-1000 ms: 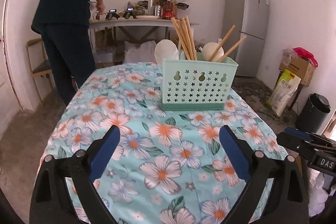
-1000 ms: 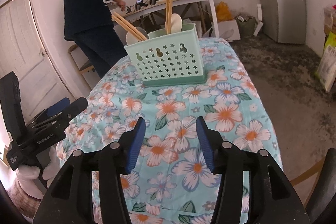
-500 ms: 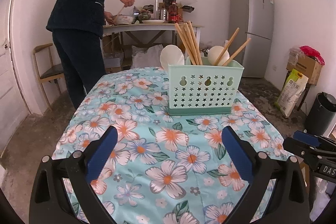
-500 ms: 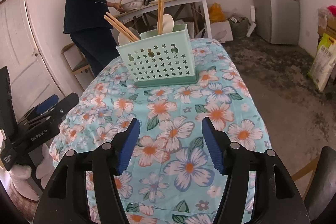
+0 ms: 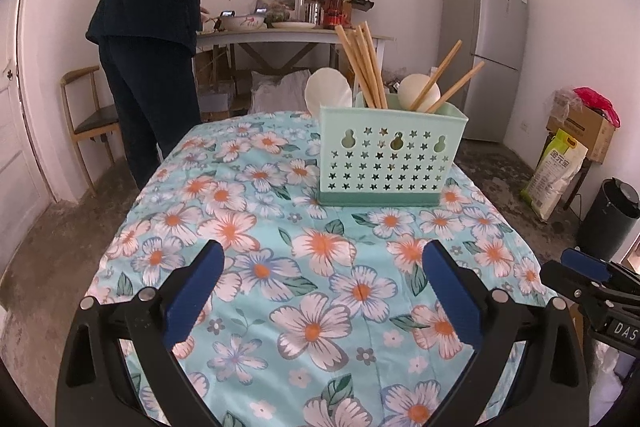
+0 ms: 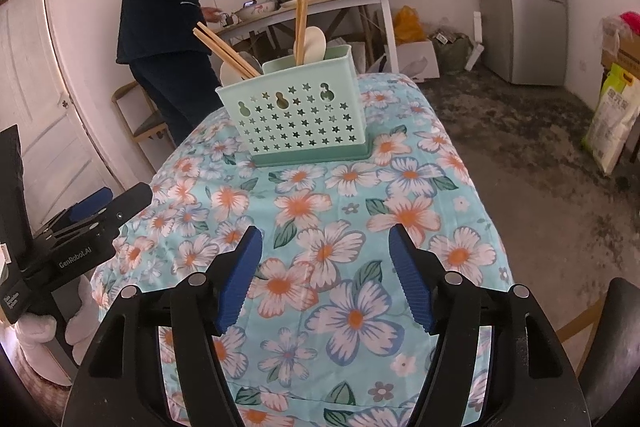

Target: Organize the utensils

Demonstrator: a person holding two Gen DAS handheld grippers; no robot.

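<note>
A mint-green utensil caddy (image 5: 390, 155) (image 6: 300, 119) with star cut-outs stands at the far end of a table covered by a floral cloth (image 5: 320, 287) (image 6: 340, 227). Wooden chopsticks (image 5: 362, 63) (image 6: 224, 49) and white spoons (image 5: 328, 93) (image 6: 314, 43) stick up out of it. My left gripper (image 5: 322, 267) hangs open over the near part of the cloth, nothing between its blue pads. My right gripper (image 6: 324, 247) is also over the near cloth, its jaws opening and empty. Each gripper shows at the edge of the other's view.
A person in dark clothes (image 5: 156, 27) (image 6: 164, 19) stands past the table's far left corner at a cluttered side table (image 5: 296, 35). A wooden chair (image 5: 88, 119), a fridge (image 5: 486, 47), a cardboard box, a rice sack (image 5: 556, 171) and a black bin (image 5: 614, 215) surround the table.
The right gripper's jaws have spread wider. The person in the background straightened and raised their hands. Both views tilted slightly upward.
</note>
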